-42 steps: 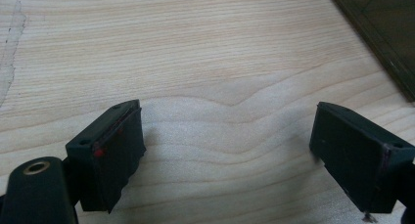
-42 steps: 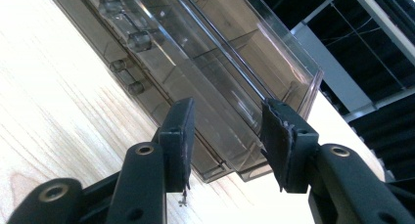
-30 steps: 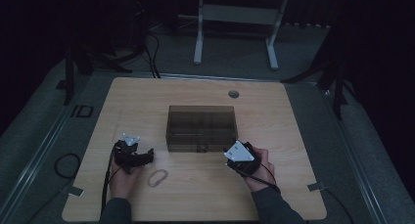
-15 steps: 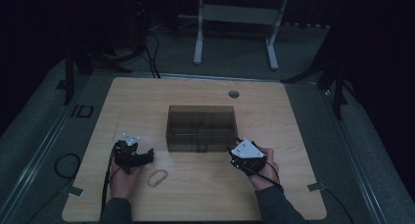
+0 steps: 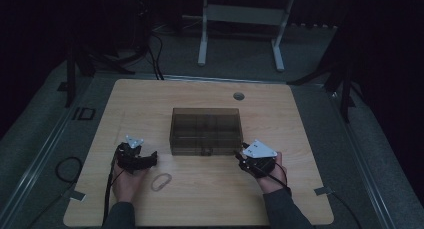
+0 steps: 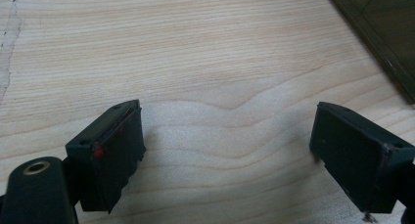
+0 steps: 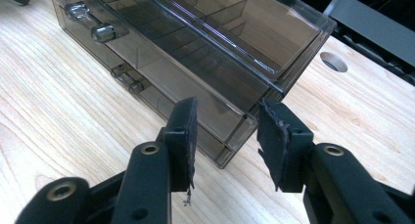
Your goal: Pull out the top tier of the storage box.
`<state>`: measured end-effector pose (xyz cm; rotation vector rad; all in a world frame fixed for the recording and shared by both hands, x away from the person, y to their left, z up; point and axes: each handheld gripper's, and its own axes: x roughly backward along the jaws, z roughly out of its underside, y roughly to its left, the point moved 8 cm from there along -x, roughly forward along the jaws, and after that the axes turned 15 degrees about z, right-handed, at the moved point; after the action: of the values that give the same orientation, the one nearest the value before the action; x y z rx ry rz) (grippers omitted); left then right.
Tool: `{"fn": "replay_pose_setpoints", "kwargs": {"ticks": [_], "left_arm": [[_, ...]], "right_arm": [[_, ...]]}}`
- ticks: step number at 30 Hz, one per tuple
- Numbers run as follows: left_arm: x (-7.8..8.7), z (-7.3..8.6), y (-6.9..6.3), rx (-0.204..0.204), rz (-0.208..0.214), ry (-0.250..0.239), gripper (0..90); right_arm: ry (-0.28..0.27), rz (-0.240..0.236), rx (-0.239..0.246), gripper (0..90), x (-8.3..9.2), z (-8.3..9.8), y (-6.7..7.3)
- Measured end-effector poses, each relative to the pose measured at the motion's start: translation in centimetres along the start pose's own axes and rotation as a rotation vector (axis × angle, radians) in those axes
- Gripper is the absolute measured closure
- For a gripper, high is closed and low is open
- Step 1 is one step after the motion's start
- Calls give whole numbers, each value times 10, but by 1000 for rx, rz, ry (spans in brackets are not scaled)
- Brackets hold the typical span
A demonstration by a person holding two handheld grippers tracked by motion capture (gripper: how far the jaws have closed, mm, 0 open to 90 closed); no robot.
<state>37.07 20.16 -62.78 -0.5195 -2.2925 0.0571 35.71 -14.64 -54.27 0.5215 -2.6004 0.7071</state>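
A dark see-through drawer box (image 5: 206, 130) stands mid-table, its top tray split into compartments (image 7: 195, 53) and two front drawers with clear knobs (image 7: 103, 32). My right gripper (image 5: 243, 156) is at the box's front right corner. In the right gripper view its jaws (image 7: 230, 136) stand partly apart with that corner just beyond the gap and no pad touching it. They have just been closing. My left gripper (image 5: 150, 159) rests left of the box, wide open (image 6: 235, 155) over bare wood with nothing between the jaws.
A pale loop like a rubber band (image 5: 161, 181) lies on the table (image 5: 300, 199) in front of the box, between the two hands. A round cable hole (image 5: 238, 96) sits at the far side. Table legs and cables lie beyond the far edge.
The right hand has shifted slightly to the right beside the box's front corner, and its top plate has turned. The left hand has not moved.
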Motion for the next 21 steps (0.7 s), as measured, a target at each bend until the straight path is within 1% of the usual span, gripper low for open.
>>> {"fn": "replay_pose_setpoints", "kwargs": {"ticks": [5, 8, 10, 12, 16, 17, 18, 19, 20, 21], "left_arm": [[1, 0, 0, -2, 3, 1, 159], [4, 0, 0, 15, -11, 0, 242], [5, 0, -1, 15, -10, 0, 302], [6, 0, -3, 5, 0, 2, 343], [8, 0, -5, 2, 8, 7, 429], [8, 0, -5, 2, 8, 7, 434], [9, 0, -6, 0, 16, 7, 437], [10, -1, -9, -6, 37, -1, 439], [11, -2, -11, -11, 47, -9, 440], [11, -2, -11, -11, 47, -9, 440]], "right_arm": [[3, -11, -16, 609, -1, 2, 0], [12, -18, -26, 619, -3, 5, -1], [15, -22, -30, 627, -3, 6, -1], [15, -22, -30, 633, -4, 6, -1], [18, -24, -33, 638, -4, 8, -1], [18, -24, -33, 638, -4, 8, -1], [20, -23, -36, 644, -5, 8, 0], [22, -23, -36, 645, -5, 9, 1], [22, -21, -35, 648, -5, 9, 1], [22, -21, -35, 648, -5, 9, 1]]}}
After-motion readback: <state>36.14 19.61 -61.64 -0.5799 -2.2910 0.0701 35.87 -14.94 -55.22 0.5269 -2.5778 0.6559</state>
